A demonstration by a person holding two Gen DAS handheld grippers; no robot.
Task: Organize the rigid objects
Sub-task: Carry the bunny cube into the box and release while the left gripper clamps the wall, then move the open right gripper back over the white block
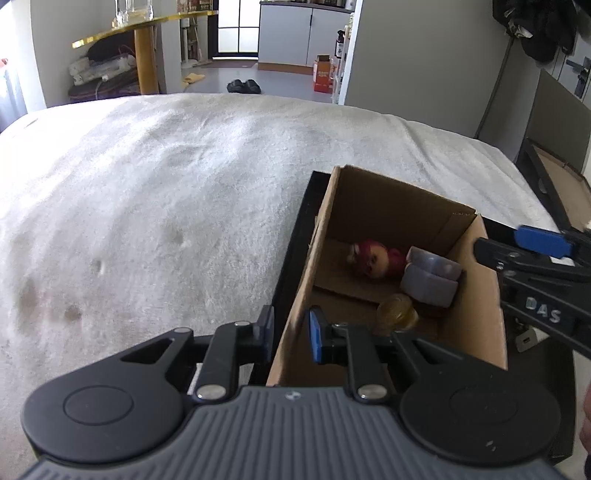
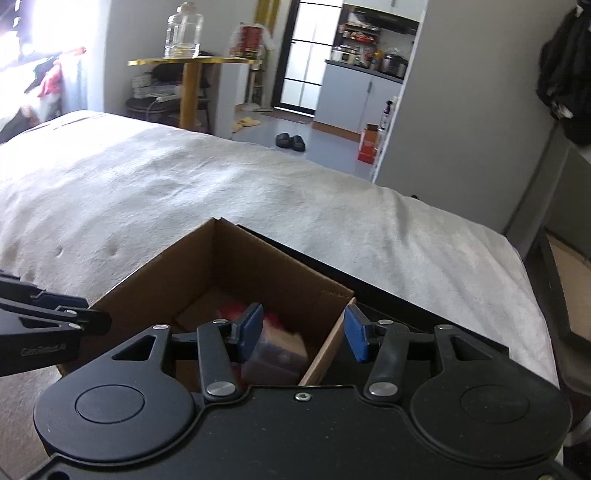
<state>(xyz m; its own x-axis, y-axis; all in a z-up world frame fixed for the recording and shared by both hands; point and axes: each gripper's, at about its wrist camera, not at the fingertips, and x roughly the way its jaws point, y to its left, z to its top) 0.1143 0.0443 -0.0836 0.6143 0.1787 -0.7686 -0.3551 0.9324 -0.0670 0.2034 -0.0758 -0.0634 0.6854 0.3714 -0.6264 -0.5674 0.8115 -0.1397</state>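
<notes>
Left wrist view: I see the cardboard box (image 1: 388,266) at lower right of the frame, lying on the white blanket (image 1: 166,192). Its floor shows a red-and-cream toy (image 1: 373,258), a lavender plastic container (image 1: 430,277) just beside it, and an amber round object (image 1: 397,314) nearest the camera.
Right wrist view: I see the same box (image 2: 236,280) at lower centre. My own fingers hide most of the contents; only a red patch and a blurred container (image 2: 280,350) show.
Background, right wrist view only: a clear glass jar (image 2: 183,31) stands on a gold-rimmed table (image 2: 192,62) at upper left.
Left gripper (image 1: 291,334): lower centre of its frame, jaws parted and straddling the left box wall, one pad outside, one inside. I cannot tell whether the pads touch the wall.
Right gripper (image 2: 301,334): lower centre of its frame, jaws wide apart, straddling the right box wall; nothing held.
Cross-view: the right gripper (image 1: 535,258) enters the left wrist view at the right edge, over the right box wall; the left gripper (image 2: 55,317) enters the right wrist view at the left edge.
</notes>
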